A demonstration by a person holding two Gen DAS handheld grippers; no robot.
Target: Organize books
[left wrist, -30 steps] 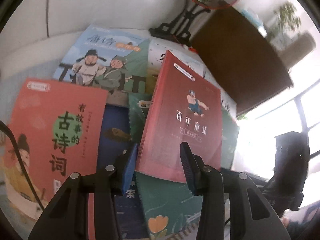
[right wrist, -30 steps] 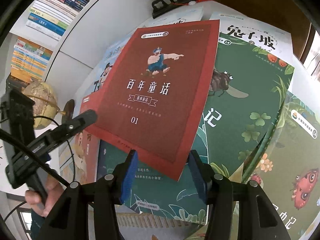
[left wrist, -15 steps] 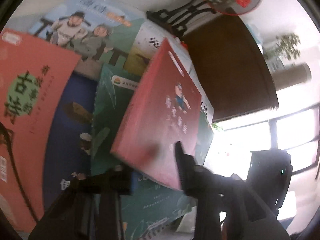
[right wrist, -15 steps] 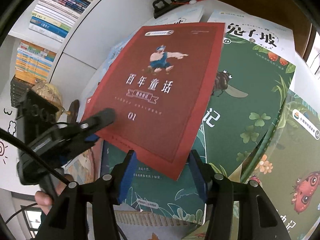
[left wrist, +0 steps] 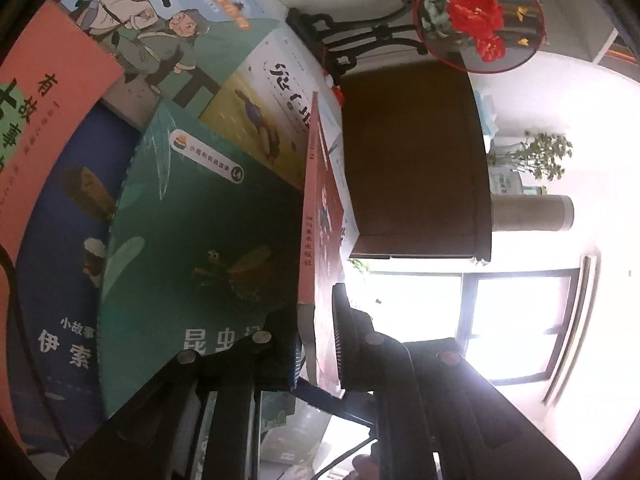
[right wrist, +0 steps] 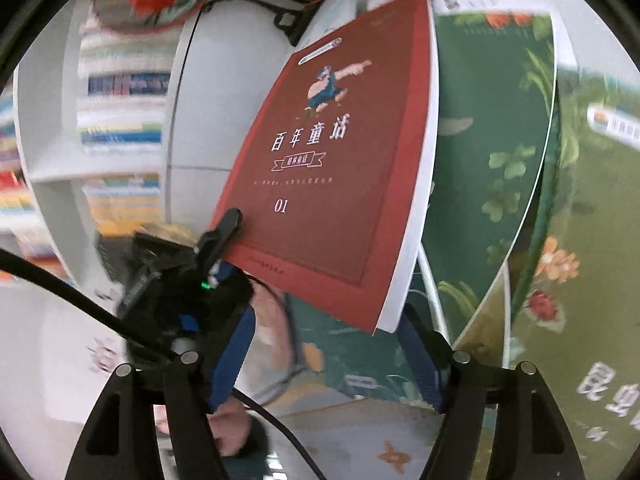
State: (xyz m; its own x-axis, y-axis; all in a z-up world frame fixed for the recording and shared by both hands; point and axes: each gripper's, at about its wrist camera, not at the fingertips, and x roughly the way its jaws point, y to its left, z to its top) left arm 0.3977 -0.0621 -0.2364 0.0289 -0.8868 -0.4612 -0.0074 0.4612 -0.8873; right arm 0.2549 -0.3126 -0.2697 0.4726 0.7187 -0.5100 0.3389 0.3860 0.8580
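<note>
Left gripper [left wrist: 316, 344]: clamped on the red book [right wrist: 332, 168] at its lower spine corner; hold firm.
Red book: tilted up off the green book [left wrist: 200, 240], its free corner between the right fingers.
Right gripper [right wrist: 324, 360]: jaws opening, pads clear of the book; judged best kept off until it stands steady.

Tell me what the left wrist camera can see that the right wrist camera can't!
Only the left wrist view shows the bright window, a potted plant, the dark cabinet and the red book's spine edge-on.

Only the right wrist view shows the red book's front cover, the blurry bookshelves, and the right gripper, its jaws opening around the book's lower corner.

Both show the red book lifted on edge, the left gripper clamped on it, the green insect book and the round red-flower fan.
</note>
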